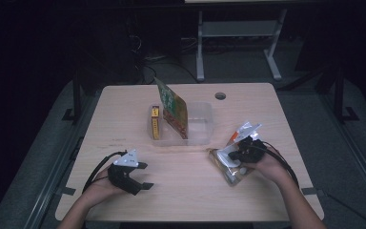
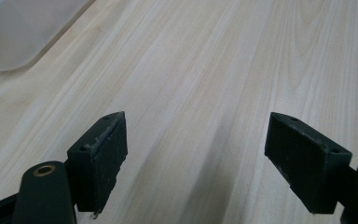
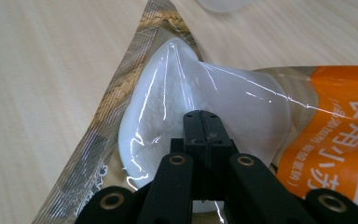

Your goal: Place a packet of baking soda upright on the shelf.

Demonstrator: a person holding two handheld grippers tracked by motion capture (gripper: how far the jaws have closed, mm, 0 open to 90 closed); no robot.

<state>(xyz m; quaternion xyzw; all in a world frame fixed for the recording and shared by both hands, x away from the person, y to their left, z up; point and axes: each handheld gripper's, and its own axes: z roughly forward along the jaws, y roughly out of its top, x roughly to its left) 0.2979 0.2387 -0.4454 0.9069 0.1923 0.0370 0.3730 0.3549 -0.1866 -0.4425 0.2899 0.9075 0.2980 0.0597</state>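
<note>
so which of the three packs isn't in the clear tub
The orange-and-clear bag pinched by the right gripper; the yellow box and green packet stand in the tub.

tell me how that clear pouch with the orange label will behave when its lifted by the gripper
The pouch is probably floppy: its film wrinkles and sags where the right gripper pinches it. The glossy plastic looks slippery, so it might slide. The white contents seem loose, so weight may shift to the low end.
</note>
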